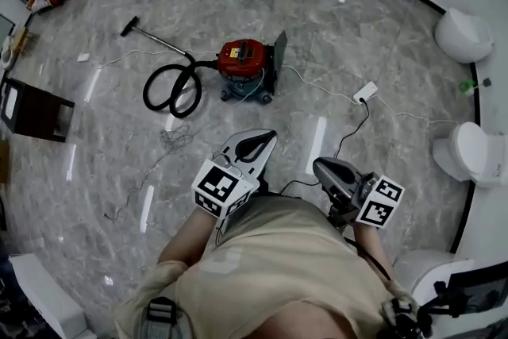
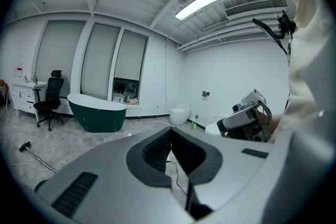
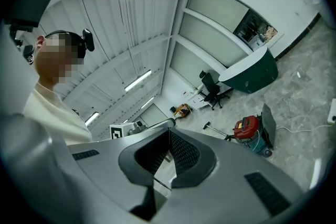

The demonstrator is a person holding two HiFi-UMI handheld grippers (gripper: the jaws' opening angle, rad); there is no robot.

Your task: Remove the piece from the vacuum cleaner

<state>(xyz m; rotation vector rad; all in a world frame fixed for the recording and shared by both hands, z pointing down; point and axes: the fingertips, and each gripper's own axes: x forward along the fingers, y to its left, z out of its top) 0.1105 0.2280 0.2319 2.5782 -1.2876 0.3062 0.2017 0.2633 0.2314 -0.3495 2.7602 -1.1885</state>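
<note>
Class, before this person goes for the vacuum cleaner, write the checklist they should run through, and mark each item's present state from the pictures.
1. Left hand-held gripper empty: ok, jaws together on nothing.
2. Right hand-held gripper empty: ok, jaws together on nothing.
3. Jaws open for a grasp: not ok, both are shut.
4. Vacuum cleaner within reach: not ok, it stands well ahead of both grippers.
5. Path clear: not ok, a black cable lies across the way, and the hose coils beside the vacuum cleaner.
6. Which piece comes off: cannot tell from here.
</note>
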